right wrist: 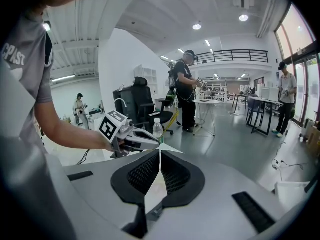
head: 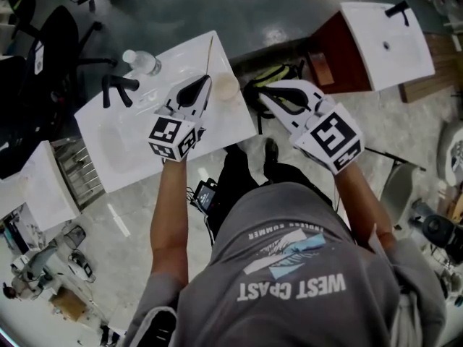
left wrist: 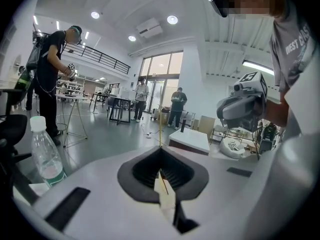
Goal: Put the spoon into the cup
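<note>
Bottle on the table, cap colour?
White. The cap tops a clear bottle with a green label; clearest in the left gripper view.

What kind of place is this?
Most likely an open lab or workshop hall: white basin-topped benches stand on a bare polished floor, another person works standing nearby, and a railed mezzanine runs above work tables.

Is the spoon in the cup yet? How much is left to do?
Not yet. Done: the left gripper has picked up the thin spoon; its jaws are shut on it. In hand: the spoon sticks out past the jaws, right beside the cup at the edge of the white table. Left: get the spoon into the cup and let go. The right gripper is shut and empty, off to the side.
</note>
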`<state>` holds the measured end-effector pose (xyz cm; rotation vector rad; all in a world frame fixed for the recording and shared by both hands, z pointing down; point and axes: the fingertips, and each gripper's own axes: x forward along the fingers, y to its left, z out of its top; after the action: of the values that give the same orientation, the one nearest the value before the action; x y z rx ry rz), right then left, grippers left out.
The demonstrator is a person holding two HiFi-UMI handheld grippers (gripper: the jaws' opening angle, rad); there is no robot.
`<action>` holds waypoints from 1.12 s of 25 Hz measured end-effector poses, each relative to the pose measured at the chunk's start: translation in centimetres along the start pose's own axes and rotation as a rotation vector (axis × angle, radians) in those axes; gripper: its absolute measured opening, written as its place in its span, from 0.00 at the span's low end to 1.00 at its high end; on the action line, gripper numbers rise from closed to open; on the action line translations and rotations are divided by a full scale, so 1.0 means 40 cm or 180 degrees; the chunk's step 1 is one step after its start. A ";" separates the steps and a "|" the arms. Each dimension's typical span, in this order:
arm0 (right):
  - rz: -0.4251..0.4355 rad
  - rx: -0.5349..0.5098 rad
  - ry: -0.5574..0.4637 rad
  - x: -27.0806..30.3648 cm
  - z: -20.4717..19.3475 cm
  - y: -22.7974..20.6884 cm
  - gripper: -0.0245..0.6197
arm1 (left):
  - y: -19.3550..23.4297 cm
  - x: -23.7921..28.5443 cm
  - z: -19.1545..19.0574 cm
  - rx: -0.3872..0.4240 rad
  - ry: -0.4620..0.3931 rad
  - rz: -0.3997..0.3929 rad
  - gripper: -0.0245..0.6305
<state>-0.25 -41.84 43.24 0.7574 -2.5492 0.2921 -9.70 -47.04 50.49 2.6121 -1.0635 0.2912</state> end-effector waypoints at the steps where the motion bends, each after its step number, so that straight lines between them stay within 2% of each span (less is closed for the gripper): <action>1: -0.0004 0.0010 0.0013 0.001 -0.004 -0.001 0.09 | 0.003 0.005 -0.006 -0.0007 -0.0002 0.0001 0.04; 7: 0.0002 0.0038 0.0113 0.011 -0.035 -0.004 0.09 | 0.012 0.039 -0.031 -0.0028 -0.0061 -0.0016 0.04; 14: -0.0010 0.0118 0.0178 0.029 -0.060 -0.003 0.09 | 0.007 0.084 -0.078 0.0090 0.0054 -0.0040 0.04; 28: -0.0013 0.0221 0.0288 0.059 -0.103 -0.004 0.09 | 0.004 0.127 -0.116 0.0167 0.0043 -0.0088 0.04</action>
<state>-0.40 -41.73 47.97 0.7572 -2.4632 0.4061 -6.56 -48.77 56.36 2.6649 -1.0277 0.3344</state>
